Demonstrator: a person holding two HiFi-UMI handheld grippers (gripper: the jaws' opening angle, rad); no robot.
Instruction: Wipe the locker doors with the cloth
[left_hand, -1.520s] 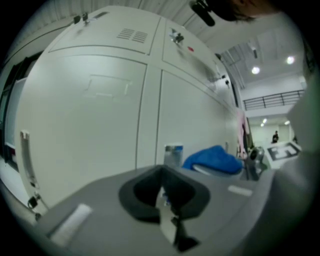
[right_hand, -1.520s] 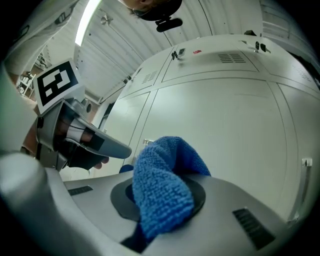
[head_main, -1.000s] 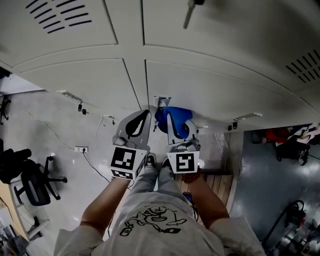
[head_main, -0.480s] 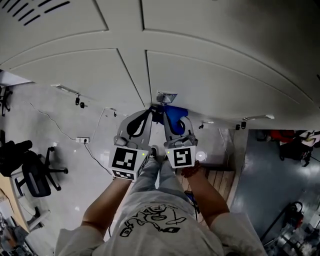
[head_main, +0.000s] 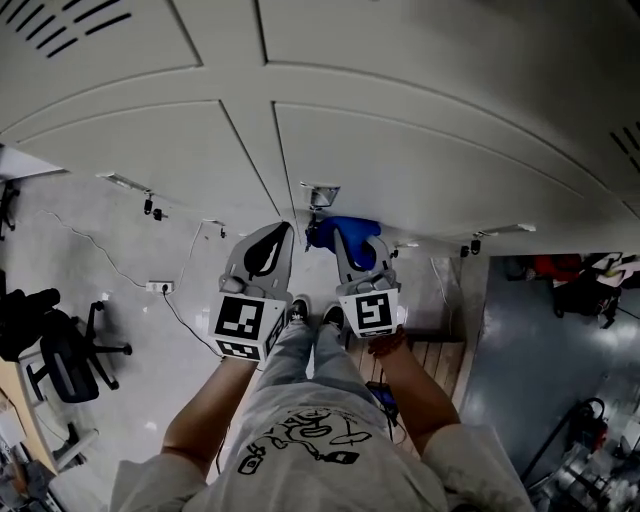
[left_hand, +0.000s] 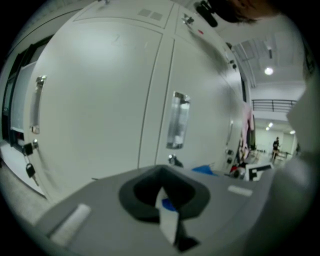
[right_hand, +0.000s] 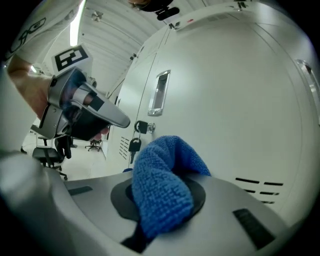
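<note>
The pale grey locker doors (head_main: 400, 150) fill the upper half of the head view. My right gripper (head_main: 347, 243) is shut on a bunched blue cloth (head_main: 345, 230), held just below a metal door handle (head_main: 321, 193). In the right gripper view the cloth (right_hand: 162, 190) bulges out of the shut jaws, close to the door (right_hand: 230, 100) and a hanging key (right_hand: 134, 145). My left gripper (head_main: 272, 240) hangs beside it with its jaws together and nothing held. The left gripper view faces a door (left_hand: 100, 100) and a handle (left_hand: 177, 120).
A black office chair (head_main: 60, 355) stands at the left on the floor. A cable with a power strip (head_main: 160, 287) lies near the lockers. A wooden pallet (head_main: 432, 362) sits at the right of the person's legs. Keys (left_hand: 30, 170) hang from a lock at far left.
Both grippers stay side by side before the lower doors. The head view has shifted a little, and the cloth sits about as close to the handle as before.
</note>
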